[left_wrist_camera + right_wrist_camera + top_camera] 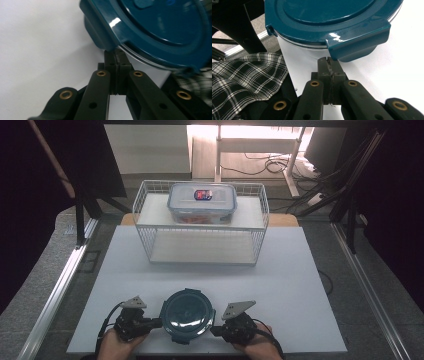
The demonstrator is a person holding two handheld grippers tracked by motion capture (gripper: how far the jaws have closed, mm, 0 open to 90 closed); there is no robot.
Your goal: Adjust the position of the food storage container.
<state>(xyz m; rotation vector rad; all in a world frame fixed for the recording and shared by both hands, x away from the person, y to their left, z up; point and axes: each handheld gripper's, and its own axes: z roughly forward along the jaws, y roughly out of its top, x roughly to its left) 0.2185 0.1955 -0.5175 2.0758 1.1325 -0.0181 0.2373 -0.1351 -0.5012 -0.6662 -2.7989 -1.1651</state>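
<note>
Open table (300, 270) between round container (188, 315) and wire basket (200, 222)

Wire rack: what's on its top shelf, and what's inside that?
On the wire rack top shelf sits a clear rectangular container with a closed lid bearing a red-blue label. Something orange-red shows through its wall; the high view is too small to identify it.

White table (300, 285): wire basket (150, 215), round container (187, 315)

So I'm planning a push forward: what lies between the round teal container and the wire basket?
Nothing: the high view shows bare white table between round teal container and wire basket.
</note>
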